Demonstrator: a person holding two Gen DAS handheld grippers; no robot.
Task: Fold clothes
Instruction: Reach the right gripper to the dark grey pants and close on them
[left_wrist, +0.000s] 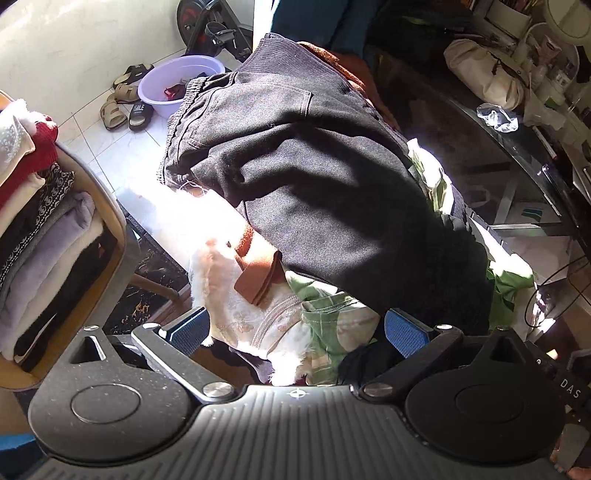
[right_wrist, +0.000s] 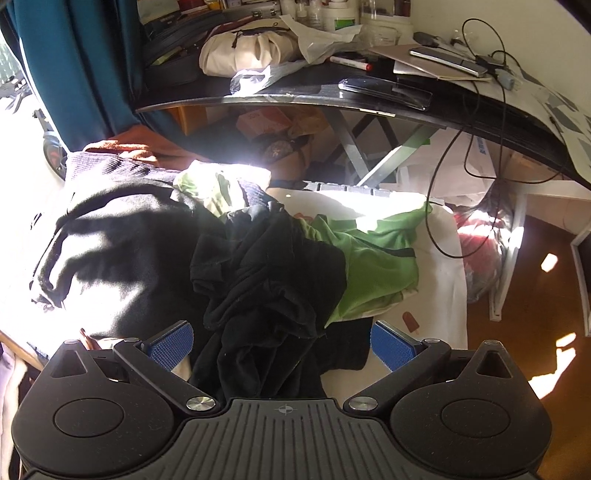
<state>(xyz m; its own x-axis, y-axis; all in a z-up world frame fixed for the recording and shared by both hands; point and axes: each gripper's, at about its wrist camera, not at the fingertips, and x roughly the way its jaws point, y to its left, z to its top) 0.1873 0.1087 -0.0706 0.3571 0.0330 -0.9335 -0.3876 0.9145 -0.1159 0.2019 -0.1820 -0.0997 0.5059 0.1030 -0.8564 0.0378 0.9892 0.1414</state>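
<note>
A heap of unfolded clothes lies on a white surface. Dark grey trousers (left_wrist: 317, 173) drape across the top of the heap, over a white fleecy garment with brown trim (left_wrist: 255, 273) and a green garment (left_wrist: 328, 314). My left gripper (left_wrist: 295, 332) hovers open above the white and green garments, its blue pads wide apart. In the right wrist view a crumpled black garment (right_wrist: 269, 280) lies over a green shirt (right_wrist: 373, 258), with the grey trousers (right_wrist: 110, 251) at the left. My right gripper (right_wrist: 280, 343) stands open, with the black garment lying between its pads.
A chair (left_wrist: 107, 229) at the left holds a stack of folded clothes (left_wrist: 40, 221). A purple basin (left_wrist: 181, 81) and sandals (left_wrist: 125, 107) sit on the tiled floor beyond. A cluttered dark glass desk (right_wrist: 332, 99) with cables (right_wrist: 443, 192) stands behind the heap.
</note>
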